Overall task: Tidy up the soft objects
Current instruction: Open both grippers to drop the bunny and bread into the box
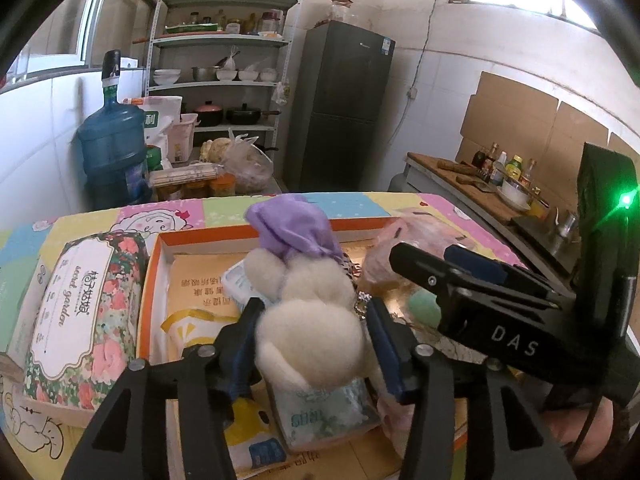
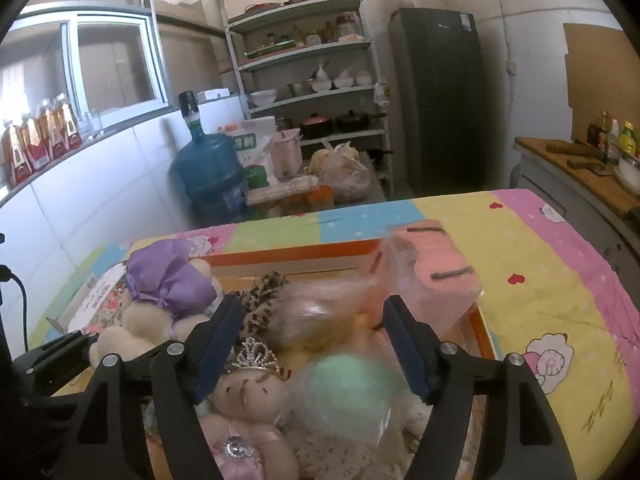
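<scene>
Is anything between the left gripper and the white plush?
No. The white plush already sits between the left gripper's fingers, above the orange box. Nothing visible blocks it.

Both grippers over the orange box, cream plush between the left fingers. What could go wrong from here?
1. The cream plush toy sits between the left gripper fingers atop a tissue pack; it may roll off.
2. The right gripper hangs open close beside the left one; they may collide.
3. The pink wrapped pack leans on the box rim; a nudge may tip it out.
</scene>
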### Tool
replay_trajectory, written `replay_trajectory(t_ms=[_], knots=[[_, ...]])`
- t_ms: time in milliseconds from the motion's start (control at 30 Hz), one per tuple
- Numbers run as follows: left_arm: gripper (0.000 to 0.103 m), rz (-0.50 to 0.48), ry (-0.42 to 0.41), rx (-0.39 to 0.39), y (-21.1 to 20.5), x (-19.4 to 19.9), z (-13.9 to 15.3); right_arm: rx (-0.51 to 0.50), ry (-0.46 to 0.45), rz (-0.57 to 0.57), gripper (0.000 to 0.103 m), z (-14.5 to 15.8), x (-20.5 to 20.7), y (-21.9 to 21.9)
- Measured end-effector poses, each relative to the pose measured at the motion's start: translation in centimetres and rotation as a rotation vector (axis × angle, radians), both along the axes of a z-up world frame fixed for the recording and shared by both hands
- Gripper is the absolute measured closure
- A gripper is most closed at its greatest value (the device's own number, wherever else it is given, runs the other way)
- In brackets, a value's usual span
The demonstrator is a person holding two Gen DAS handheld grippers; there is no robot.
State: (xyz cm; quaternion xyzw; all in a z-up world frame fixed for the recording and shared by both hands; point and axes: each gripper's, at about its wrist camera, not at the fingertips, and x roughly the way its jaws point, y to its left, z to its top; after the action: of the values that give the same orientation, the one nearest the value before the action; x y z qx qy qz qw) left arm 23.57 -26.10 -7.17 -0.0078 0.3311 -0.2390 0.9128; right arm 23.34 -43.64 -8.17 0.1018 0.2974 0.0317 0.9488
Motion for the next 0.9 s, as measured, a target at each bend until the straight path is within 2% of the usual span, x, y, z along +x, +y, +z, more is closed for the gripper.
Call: replay_trajectory(t_ms=[33,200,567,900], knots=[[0.044,0.000,0.000,0.001,0.0,0.0,0.0,0.001,-0.001,-0.003,0.029,0.0,-0.1,-0.1],[0.021,-0.005,0.004,-0.002,0.1,-0.3,-0.1,0.009,-0.016,-0.012,0.029,0.3,-0.7,-0.3],[0.020,-0.012,-0.014,-0.015,0.4,-1.2,0.7,0.000,-0.061,-0.046,0.028,1.7,-2.7,-0.4],[0.020,0.022,-0.058,-0.022,1.6,-2.7,2.2,-0.008,-0.103,-0.075,0.028,3.3,-4.8,-0.1]])
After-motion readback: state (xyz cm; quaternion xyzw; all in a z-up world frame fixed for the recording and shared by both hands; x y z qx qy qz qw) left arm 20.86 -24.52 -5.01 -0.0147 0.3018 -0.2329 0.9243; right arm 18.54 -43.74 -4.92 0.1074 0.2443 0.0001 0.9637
